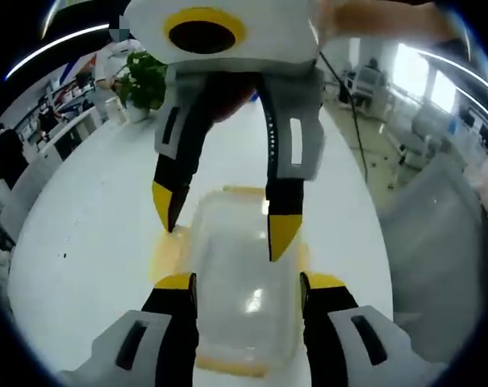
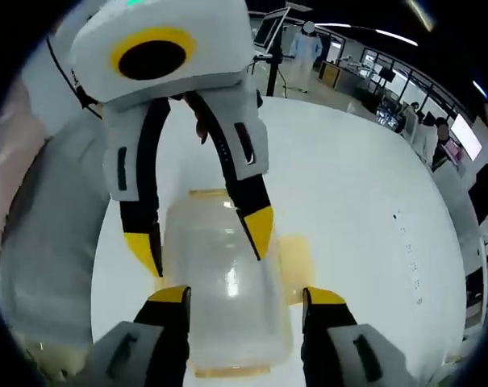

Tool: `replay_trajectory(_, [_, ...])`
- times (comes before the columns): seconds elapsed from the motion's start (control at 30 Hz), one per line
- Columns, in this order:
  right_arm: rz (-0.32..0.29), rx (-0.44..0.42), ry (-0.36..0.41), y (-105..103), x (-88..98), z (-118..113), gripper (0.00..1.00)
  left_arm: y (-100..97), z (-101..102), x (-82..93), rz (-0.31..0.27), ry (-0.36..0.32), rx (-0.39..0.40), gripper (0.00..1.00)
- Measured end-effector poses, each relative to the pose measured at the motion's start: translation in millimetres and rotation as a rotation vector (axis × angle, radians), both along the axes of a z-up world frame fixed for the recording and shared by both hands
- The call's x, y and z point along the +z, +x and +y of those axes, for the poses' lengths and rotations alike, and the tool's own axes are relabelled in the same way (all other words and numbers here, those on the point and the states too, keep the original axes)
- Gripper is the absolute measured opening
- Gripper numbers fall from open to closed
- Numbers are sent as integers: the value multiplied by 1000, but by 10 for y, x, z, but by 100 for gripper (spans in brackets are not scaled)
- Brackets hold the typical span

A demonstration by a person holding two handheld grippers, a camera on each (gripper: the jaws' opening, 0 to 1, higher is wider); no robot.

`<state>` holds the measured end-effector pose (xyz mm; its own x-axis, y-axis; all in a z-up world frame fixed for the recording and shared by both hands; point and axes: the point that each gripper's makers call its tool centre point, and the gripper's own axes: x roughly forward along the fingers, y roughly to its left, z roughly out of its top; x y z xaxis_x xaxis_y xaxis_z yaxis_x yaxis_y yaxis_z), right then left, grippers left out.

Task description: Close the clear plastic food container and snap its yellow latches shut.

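the clear plastic container [image 1: 244, 282] sits on the white table [image 1: 90, 210], and its see-through walls make it hard to tell whether the lid is fully seated; the yellow latches [image 1: 167, 254] show as pale blurs along its sides, so their position cannot be judged. the left gripper [image 1: 248, 282] has its jaws spread, straddling the container's near end. the right gripper [image 2: 248, 294] faces it from the opposite end, jaws likewise spread to either side of the box, touching nothing that can be made out. a potted plant [image 1: 143, 81] stands at the table's far end. no writing is legible.
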<state>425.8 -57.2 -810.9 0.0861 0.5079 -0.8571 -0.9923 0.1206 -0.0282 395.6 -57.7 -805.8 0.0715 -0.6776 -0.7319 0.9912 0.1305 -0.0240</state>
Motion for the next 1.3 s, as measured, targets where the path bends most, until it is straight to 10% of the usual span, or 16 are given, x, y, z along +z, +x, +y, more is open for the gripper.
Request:
replay_trajectory(0.6, [187,36,-11,-25,-90,126,56,-16,-51,-136,-220,139,-61,61])
replay_trajectory(1.3, [316,84,-87,-26,-153,127,53,5,-49,-133,-213,99,-32,59])
